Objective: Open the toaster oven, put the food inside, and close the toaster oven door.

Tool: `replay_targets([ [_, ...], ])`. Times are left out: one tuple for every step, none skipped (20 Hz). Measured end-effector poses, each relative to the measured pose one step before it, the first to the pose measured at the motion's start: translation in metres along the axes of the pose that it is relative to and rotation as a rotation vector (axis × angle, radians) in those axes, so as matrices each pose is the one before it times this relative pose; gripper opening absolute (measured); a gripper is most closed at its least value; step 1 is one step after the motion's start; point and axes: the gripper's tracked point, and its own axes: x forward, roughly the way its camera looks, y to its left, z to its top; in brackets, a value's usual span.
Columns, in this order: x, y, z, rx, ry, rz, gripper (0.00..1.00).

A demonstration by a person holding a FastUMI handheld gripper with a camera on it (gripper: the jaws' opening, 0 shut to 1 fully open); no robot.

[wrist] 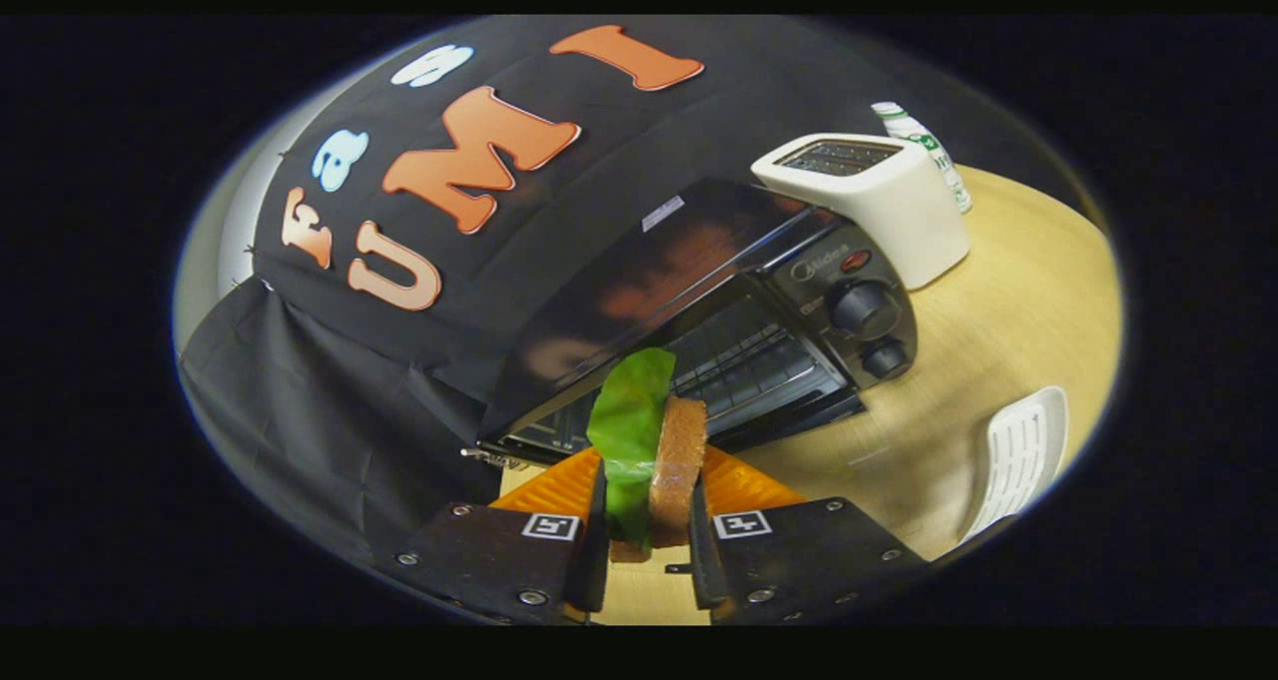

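Observation:
My gripper (647, 495) is shut on a sandwich (654, 440), a brown bread slice with a green lettuce leaf standing on edge between both fingers. Just beyond the fingers sits the black toaster oven (699, 311), tilted in the view. Its door looks open, with the wire rack (744, 365) showing inside. The two round knobs (864, 309) sit on its right panel. The sandwich's top edge overlaps the oven's opening in the view; how far apart they are I cannot tell.
A white pop-up toaster (879, 201) stands right behind the oven, with a white bottle (924, 146) beyond it. A white slotted rack (1018, 455) lies on the wooden table (998, 311) to the right of the fingers. Black cloth hangs behind and to the left.

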Motion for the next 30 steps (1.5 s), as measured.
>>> replay_targets([
  [0.00635,0.00229,0.00106,0.0143,-0.01255,0.00918,0.35],
  [0.00705,0.00013,0.00193,0.01234,-0.01164,0.0035,0.35],
  [0.0068,-0.00034,0.00093,0.01391,-0.01243,0.00142,0.35],
  [0.00652,-0.00323,0.00115,0.01362,-0.00914,-0.00632,0.35],
  [0.0102,-0.00125,0.00061,0.01151,-0.0109,0.00234,0.35],
  [0.00616,0.00085,0.00275,0.01315,-0.0213,0.00715,0.35],
  [0.00549,0.00051,0.00307,0.01257,-0.0187,0.00716,0.35],
  [0.00709,0.00074,0.0017,0.01002,-0.01477,0.00164,0.34],
  [0.00449,0.0012,0.00328,0.01459,-0.01503,0.01062,0.34],
  [0.00675,0.00166,0.00213,0.01186,-0.01341,0.00442,0.34],
  [0.00533,-0.00067,0.00277,0.01091,-0.01828,-0.00541,0.34],
  [0.00758,-0.00422,0.00003,0.0032,-0.00463,-0.016,0.34],
  [0.00421,-0.00112,0.0013,0.00872,-0.01604,-0.01008,0.34],
  [0.00376,-0.00126,-0.00054,-0.01498,-0.0103,-0.00917,0.34],
  [0.00292,-0.00035,0.00116,-0.00583,-0.01628,-0.00815,0.34],
  [0.00503,-0.00082,0.00021,-0.00865,-0.01263,-0.01003,0.34],
  [0.00407,-0.00162,0.00097,-0.00339,-0.0134,-0.01145,0.34],
  [0.00464,-0.0015,0.00062,-0.00791,-0.00706,-0.00961,0.34],
  [0.0029,-0.00085,0.00104,-0.00512,-0.00658,-0.00964,0.34],
  [-0.00182,0.00161,0.00118,-0.0208,-0.00671,0.00523,0.35],
  [0.00275,-0.00111,-0.00018,-0.02807,-0.01531,-0.01392,0.35],
  [-0.0003,-0.00021,-0.00002,-0.02142,-0.00053,-0.01216,0.36],
  [-0.0014,0.0005,-0.00024,-0.02183,-0.00295,-0.01206,0.37],
  [-0.00005,0.00001,0.0017,-0.02911,-0.01226,-0.00759,0.38],
  [-0.00029,-0.00082,0.00009,-0.03958,-0.00453,-0.01116,0.39],
  [-0.00111,0.00027,0.00049,-0.04225,-0.00417,-0.00538,0.41],
  [-0.00071,-0.00121,0.00146,-0.0444,-0.00495,-0.01399,0.42],
  [0.00045,-0.00367,0.00156,-0.04731,-0.00444,-0.01764,0.45],
  [-0.00208,-0.00283,0.00103,-0.04651,-0.00065,-0.01664,0.48],
  [-0.00274,-0.00362,0.00149,-0.0406,0.0001,-0.01322,0.54],
])
